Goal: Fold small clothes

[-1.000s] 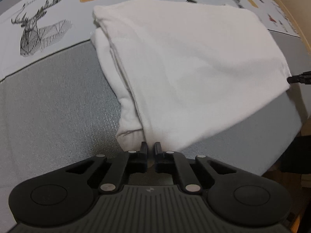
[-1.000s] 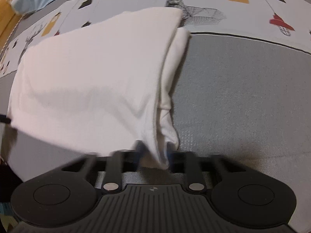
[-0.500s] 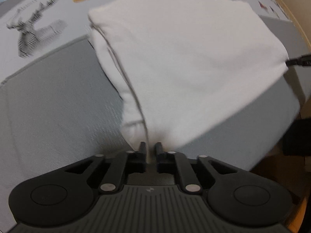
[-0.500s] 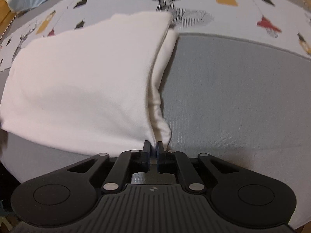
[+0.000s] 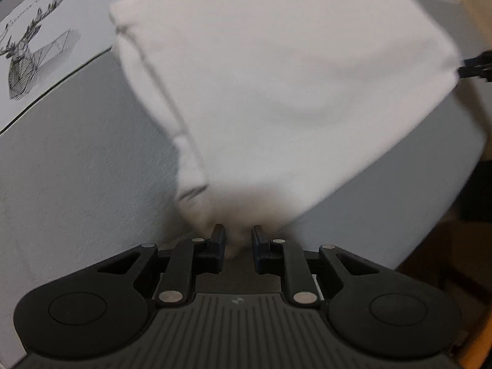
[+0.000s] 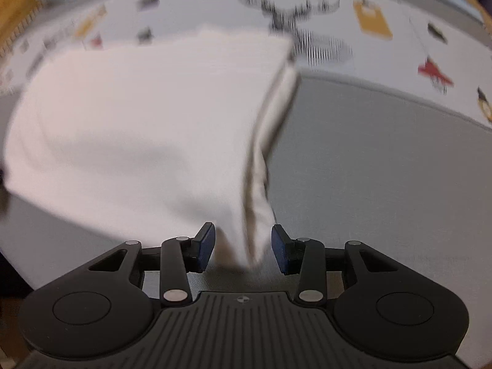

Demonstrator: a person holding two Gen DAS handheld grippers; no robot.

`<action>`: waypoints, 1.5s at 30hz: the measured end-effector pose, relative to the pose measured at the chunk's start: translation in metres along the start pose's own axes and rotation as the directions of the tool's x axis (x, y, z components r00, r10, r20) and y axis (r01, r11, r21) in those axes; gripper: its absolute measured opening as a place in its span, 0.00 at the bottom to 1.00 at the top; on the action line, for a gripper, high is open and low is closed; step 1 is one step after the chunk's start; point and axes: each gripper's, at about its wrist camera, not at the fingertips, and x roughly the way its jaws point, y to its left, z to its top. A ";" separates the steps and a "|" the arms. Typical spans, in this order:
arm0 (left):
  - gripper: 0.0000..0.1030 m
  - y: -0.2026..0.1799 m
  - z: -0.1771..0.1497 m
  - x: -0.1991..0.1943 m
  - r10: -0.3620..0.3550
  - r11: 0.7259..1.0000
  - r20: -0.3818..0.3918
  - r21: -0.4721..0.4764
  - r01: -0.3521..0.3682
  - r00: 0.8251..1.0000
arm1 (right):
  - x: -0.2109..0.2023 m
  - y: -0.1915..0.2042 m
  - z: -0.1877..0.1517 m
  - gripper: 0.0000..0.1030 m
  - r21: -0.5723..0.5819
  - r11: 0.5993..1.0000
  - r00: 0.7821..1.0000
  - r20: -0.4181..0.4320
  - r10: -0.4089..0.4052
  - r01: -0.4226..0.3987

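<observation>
Both jaws have just been opening, the left hand-held gripper (image 5: 236,241) and right hand-held gripper (image 6: 243,247) releasing the folded white garment (image 5: 292,92) onto the bed (image 5: 77,169), fold seemingly laid.

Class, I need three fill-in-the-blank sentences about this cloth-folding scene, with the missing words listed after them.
1. The folded cloth is ____ in colour.
2. It lies on a plain ____ sheet.
3. The animal printed past the sheet is a ____.

Missing words: white; grey; deer
</observation>
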 end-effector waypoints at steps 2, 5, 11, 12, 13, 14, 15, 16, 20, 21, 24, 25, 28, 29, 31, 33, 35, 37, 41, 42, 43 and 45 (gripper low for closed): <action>0.19 0.004 0.001 -0.005 -0.004 1.000 0.016 -0.022 0.005 1.000 | 0.008 0.001 -0.007 0.40 -0.043 0.997 0.997 -0.056 -0.061 0.059; 0.19 0.009 0.007 -0.026 -0.016 0.998 0.114 -0.056 0.022 0.993 | -0.003 -0.002 -0.005 0.39 -0.029 0.998 0.999 -0.001 -0.051 0.051; 0.21 0.007 0.027 -0.040 0.028 0.995 0.235 -0.096 -0.006 0.972 | -0.031 0.003 0.010 0.39 0.020 1.000 0.979 0.205 0.019 -0.024; 0.21 0.003 0.034 -0.036 0.048 0.994 0.232 -0.103 -0.025 0.972 | -0.026 0.002 0.013 0.39 0.025 1.000 0.978 0.210 0.008 -0.013; 0.21 0.005 0.036 -0.034 0.065 0.993 0.227 -0.108 -0.042 0.972 | -0.021 0.003 0.016 0.39 0.025 1.000 0.979 0.204 -0.008 0.003; 0.21 0.006 0.038 -0.028 0.086 0.991 0.214 -0.116 -0.062 0.973 | -0.014 0.004 0.019 0.39 0.023 0.999 0.982 0.187 -0.030 0.026; 0.23 0.010 0.038 -0.019 0.106 0.989 0.186 -0.122 -0.084 0.977 | -0.009 0.004 0.017 0.39 0.021 0.999 0.985 0.163 -0.052 0.049; 0.26 0.015 0.041 -0.007 0.130 0.985 0.140 -0.133 -0.112 0.982 | 0.001 0.005 0.018 0.39 0.016 0.997 0.989 0.127 -0.076 0.074; 0.42 0.025 0.046 -0.008 0.145 0.975 0.125 -0.186 -0.120 0.982 | 0.012 0.006 0.017 0.40 0.005 0.995 0.993 0.067 -0.096 0.096; 0.42 0.025 0.046 -0.014 0.147 0.975 0.152 -0.186 -0.118 0.977 | 0.012 0.006 0.017 0.40 0.005 0.996 0.993 0.074 -0.090 0.089; 0.42 0.032 0.046 -0.015 0.131 0.970 0.159 -0.225 -0.094 0.979 | 0.019 0.001 0.015 0.43 0.008 0.995 0.995 0.024 -0.096 0.096; 0.43 0.033 0.044 -0.011 0.133 0.966 0.124 -0.237 -0.101 0.983 | 0.021 -0.001 0.015 0.44 0.017 0.995 0.995 0.001 -0.102 0.102; 0.44 0.022 0.042 -0.015 0.161 0.969 0.115 -0.205 -0.135 0.980 | 0.007 -0.009 0.019 0.43 0.124 0.989 0.996 0.035 -0.081 0.076; 0.44 0.019 0.042 -0.022 0.171 0.969 0.135 -0.201 -0.143 0.976 | -0.002 -0.010 0.021 0.43 0.146 0.986 0.994 0.069 -0.088 0.077; 0.44 0.015 0.037 -0.039 0.188 0.965 0.189 -0.219 -0.145 0.964 | -0.025 -0.008 0.022 0.43 0.196 0.976 0.978 0.160 -0.130 0.098; 0.46 0.014 0.029 -0.062 0.203 0.955 0.250 -0.263 -0.135 0.947 | -0.047 -0.003 0.020 0.43 0.250 0.962 0.958 0.234 -0.168 0.108; 0.49 0.015 0.022 -0.085 0.231 0.941 0.291 -0.308 -0.138 0.928 | -0.070 0.005 0.018 0.43 0.286 0.956 0.937 0.312 -0.155 0.063; 0.57 0.015 0.008 -0.116 0.268 0.920 0.356 -0.371 -0.128 0.895 | -0.088 0.019 0.019 0.43 0.283 0.959 0.913 0.388 -0.129 0.015; 0.63 0.013 -0.021 -0.157 0.282 0.904 0.477 -0.422 -0.064 0.832 | -0.114 0.065 0.014 0.43 0.224 0.973 0.856 0.512 -0.075 -0.049; 0.63 0.012 -0.027 -0.161 0.290 0.904 0.495 -0.424 -0.064 0.819 | -0.116 0.075 0.014 0.43 0.212 0.975 0.846 0.531 -0.056 -0.069; 0.63 0.010 -0.033 -0.163 0.297 0.903 0.508 -0.424 -0.065 0.808 | -0.117 0.084 0.014 0.42 0.204 0.975 0.839 0.543 -0.040 -0.086; 0.63 0.007 -0.049 -0.161 0.310 0.901 0.525 -0.428 -0.069 0.793 | -0.114 0.105 0.011 0.27 0.182 0.976 0.826 0.563 -0.004 -0.119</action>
